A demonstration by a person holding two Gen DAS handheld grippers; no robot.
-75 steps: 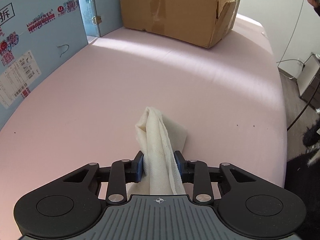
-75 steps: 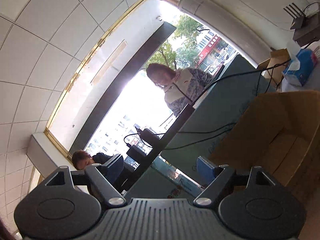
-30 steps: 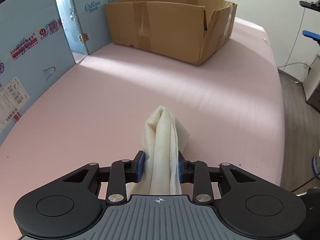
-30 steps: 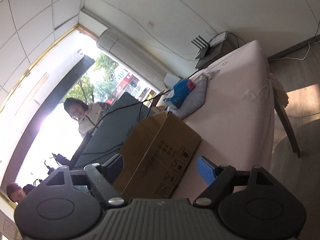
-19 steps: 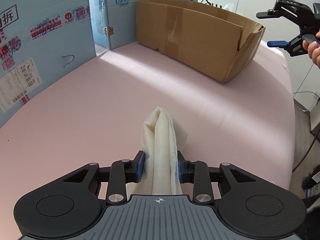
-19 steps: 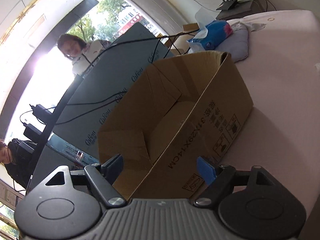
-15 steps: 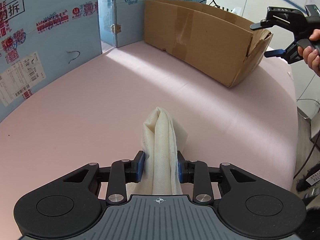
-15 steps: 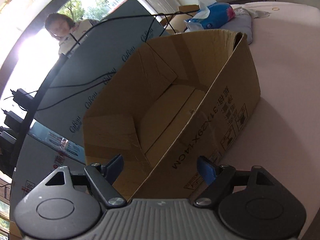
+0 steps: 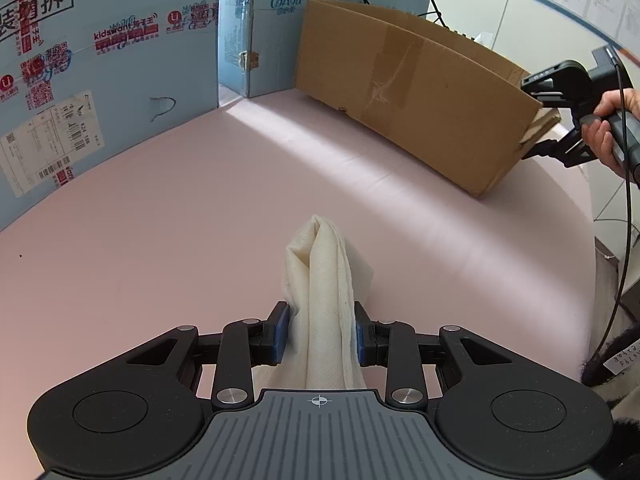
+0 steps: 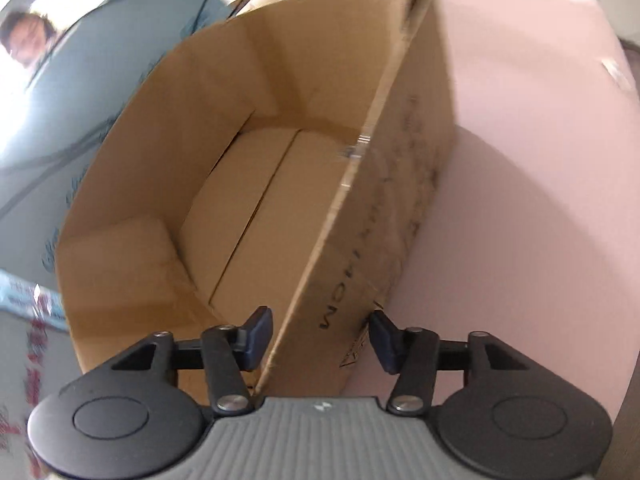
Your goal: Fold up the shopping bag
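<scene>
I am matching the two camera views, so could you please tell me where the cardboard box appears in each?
Left wrist: the cardboard box sits upper right on the pink table.
Right wrist: the box fills the centre, seen from above.
Shared landmark: the blue panels behind the box.

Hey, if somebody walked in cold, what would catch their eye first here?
Probably the cream cloth bag, bunched upright and pinched in the left gripper over the pink table. Next, the big open cardboard box at the far side, with the right gripper open astride its near wall.
</scene>
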